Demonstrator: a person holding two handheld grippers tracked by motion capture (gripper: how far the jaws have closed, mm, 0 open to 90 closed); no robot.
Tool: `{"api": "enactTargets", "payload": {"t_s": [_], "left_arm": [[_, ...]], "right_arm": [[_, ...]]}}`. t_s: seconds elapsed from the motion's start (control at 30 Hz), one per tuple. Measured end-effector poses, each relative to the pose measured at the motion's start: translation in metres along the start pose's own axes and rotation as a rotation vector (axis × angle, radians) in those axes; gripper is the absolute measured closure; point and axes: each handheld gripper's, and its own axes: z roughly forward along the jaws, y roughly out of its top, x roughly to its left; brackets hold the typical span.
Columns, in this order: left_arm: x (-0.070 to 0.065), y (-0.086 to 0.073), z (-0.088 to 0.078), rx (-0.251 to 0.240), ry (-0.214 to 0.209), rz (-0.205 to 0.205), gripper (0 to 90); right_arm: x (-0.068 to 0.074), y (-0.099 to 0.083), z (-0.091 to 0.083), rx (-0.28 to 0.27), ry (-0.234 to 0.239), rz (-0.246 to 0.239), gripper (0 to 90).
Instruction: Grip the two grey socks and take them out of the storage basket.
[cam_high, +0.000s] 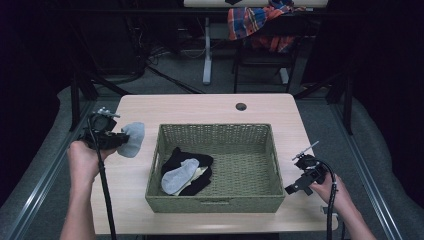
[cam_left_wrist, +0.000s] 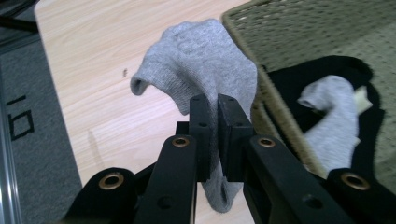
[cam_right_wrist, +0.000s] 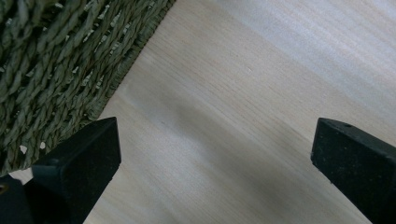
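Left gripper (cam_left_wrist: 212, 135) pinches a limp grey sock (cam_left_wrist: 201, 60) mid-left, probably sorting from the woven green basket (cam_high: 215, 202); right gripper (cam_right_wrist: 212, 154) idles wide open.

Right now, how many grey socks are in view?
2. One hangs from the shut left gripper over the table: grey sock. The other lies in the basket on black clothing, which may hide more.

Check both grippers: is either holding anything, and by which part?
The left gripper is shut on a grey sock, pinching a fold near its middle, beside the basket. The right gripper is open, holding nothing.
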Motion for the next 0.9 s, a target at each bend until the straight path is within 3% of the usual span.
{"api": "enactTargets", "payload": {"t_s": [0.1,0.2,0.27,0.3,0.33,0.43,0.5,0.73,0.77,0.9], "left_arm": [[0.011,-0.007,0.009,-0.006,-0.009,-0.039,85.4],[0.019,-0.014,0.017,0.003,-0.002,-0.068,85.4],[0.026,-0.02,0.024,0.02,0.002,-0.088,85.4],[0.029,-0.024,0.027,0.026,-0.002,-0.1,85.4],[0.031,-0.026,0.029,0.026,0.002,-0.102,85.4],[0.035,-0.031,0.034,0.034,0.002,-0.122,85.4],[0.038,-0.034,0.039,0.05,-0.002,-0.129,85.4],[0.047,-0.047,0.062,0.11,-0.009,-0.156,85.4],[0.048,-0.05,0.066,0.117,-0.008,-0.16,85.3],[0.048,-0.055,0.076,0.161,-0.016,-0.155,85.3]], "right_arm": [[-0.004,0.001,-0.002,0.042,-0.01,-0.037,1.3],[-0.001,0.0,0.001,0.009,-0.004,-0.004,1.2],[-0.002,0.001,-0.001,0.023,0.003,-0.022,1.2],[0.0,0.0,0.001,-0.009,0.006,0.007,1.3],[-0.002,0.0,-0.002,0.025,-0.006,-0.023,1.3],[-0.001,-0.001,0.001,-0.001,0.009,0.001,1.3],[-0.002,0.001,-0.001,0.03,-0.008,-0.028,1.3],[-0.003,0.002,0.0,0.032,0.0,-0.032,1.3],[-0.002,0.002,0.002,0.02,0.01,-0.013,1.3],[-0.001,0.002,0.0,0.027,0.001,-0.036,1.3]]}}
